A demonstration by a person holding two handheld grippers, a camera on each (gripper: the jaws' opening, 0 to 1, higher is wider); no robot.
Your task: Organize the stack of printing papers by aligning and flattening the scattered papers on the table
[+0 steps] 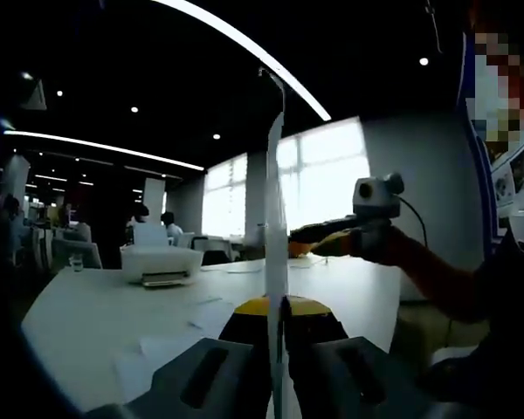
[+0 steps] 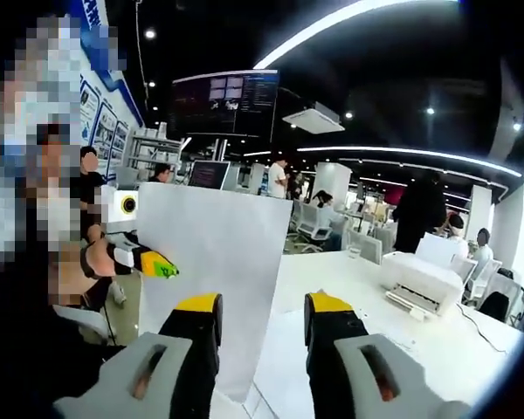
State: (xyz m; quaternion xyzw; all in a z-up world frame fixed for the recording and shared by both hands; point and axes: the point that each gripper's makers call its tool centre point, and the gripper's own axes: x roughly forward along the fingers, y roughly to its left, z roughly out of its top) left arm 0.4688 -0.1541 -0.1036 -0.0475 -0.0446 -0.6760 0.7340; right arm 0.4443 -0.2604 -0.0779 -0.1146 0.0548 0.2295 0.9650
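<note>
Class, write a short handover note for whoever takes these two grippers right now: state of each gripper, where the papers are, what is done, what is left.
Left gripper: shut on the held paper, which stands upright, edge-on in the left gripper view.
Right gripper: open, holding nothing, facing the flat side of that paper.
Loose sheets lie on the white table in front of the left gripper. A printer sits further back on the table.
Done: paper lifted off the table.
Left: square it up, lay it flat, gather and align the loose sheets with it.
</note>
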